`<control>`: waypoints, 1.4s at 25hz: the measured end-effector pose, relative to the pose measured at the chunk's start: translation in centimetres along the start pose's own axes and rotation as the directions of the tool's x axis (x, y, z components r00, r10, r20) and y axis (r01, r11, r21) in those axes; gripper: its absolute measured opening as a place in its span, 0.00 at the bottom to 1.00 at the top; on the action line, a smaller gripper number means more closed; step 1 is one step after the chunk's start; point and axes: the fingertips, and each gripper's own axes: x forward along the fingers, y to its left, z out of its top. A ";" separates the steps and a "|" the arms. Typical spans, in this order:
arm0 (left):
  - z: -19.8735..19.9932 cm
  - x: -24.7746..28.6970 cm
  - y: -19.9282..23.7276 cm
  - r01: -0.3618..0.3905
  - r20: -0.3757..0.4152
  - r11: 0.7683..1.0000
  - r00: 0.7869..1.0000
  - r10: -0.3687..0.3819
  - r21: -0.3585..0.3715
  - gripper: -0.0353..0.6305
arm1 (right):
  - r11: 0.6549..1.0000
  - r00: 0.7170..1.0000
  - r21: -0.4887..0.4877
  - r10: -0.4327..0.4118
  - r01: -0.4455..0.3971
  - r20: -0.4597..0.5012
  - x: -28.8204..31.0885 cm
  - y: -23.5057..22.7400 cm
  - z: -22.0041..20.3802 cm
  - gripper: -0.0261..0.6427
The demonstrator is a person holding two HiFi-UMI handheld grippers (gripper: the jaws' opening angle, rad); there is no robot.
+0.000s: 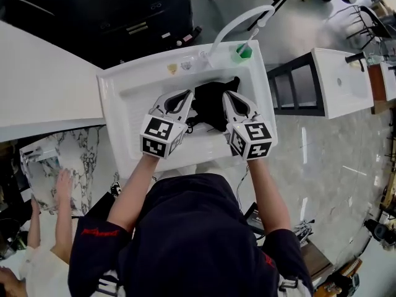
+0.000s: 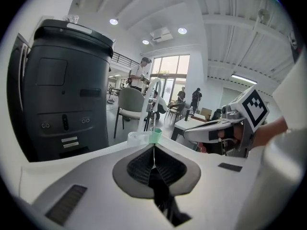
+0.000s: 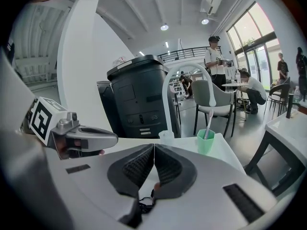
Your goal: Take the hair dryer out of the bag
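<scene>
A black bag (image 1: pixel 213 103) lies crumpled in a white washbasin (image 1: pixel 130 94). No hair dryer shows; the bag's inside is hidden. My left gripper (image 1: pixel 184 95) hovers at the bag's left edge, jaws shut with nothing between them. My right gripper (image 1: pixel 228 95) hovers at the bag's right edge, also shut and empty. In the left gripper view the closed jaws (image 2: pixel 153 147) meet above dark bag fabric (image 2: pixel 162 198), and the right gripper (image 2: pixel 225 128) shows beside them. In the right gripper view the closed jaws (image 3: pixel 153 145) sit over a bit of the bag (image 3: pixel 139 209), with the left gripper (image 3: pixel 72 135) alongside.
A green cup with a toothbrush (image 1: pixel 244 52) and a white arched faucet (image 1: pixel 238 20) stand at the basin's back rim. A dark cabinet (image 1: pixel 124 11) is behind, a white counter (image 1: pixel 43 85) to the left. Another person's hands (image 1: pixel 62 184) are at lower left.
</scene>
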 end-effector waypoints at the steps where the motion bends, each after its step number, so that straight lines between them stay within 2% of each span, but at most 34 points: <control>1: -0.6 0.2 -0.1 0.000 -0.007 1.000 1.000 0.000 -0.007 0.08 | 1.000 1.000 0.003 0.004 -0.003 -0.010 0.2 -0.2 -0.5 0.09; 13: -6.4 2.1 -0.8 -0.006 -0.082 1.000 0.997 0.005 -0.010 0.08 | 0.999 0.988 -0.003 0.044 -0.045 -0.146 2.2 -0.9 -6.2 0.09; 20: -9.8 3.2 -0.3 -0.026 -0.143 0.999 0.990 0.021 -0.032 0.08 | 0.999 0.969 -0.019 0.040 -0.046 -0.245 3.3 -1.7 -10.1 0.09; 23: -11.3 3.4 -0.3 -0.031 -0.177 0.999 0.984 0.026 -0.027 0.08 | 0.997 0.952 -0.050 0.042 -0.060 -0.302 3.8 -1.8 -12.1 0.09; 30: -13.9 3.4 -0.2 -0.035 -0.222 0.998 0.975 0.024 -0.044 0.08 | 0.992 0.899 -0.044 0.090 -0.120 -0.429 5.1 -1.0 -16.1 0.10; 32: -14.3 3.3 -0.1 -0.040 -0.228 0.998 0.973 0.027 -0.054 0.08 | 0.989 0.872 -0.047 0.103 -0.142 -0.478 5.4 -0.7 -17.4 0.22; 35: -14.7 3.1 0.0 -0.049 -0.234 0.997 0.972 0.032 -0.063 0.08 | 0.981 0.833 -0.084 0.101 -0.174 -0.544 6.0 -0.2 -19.2 0.27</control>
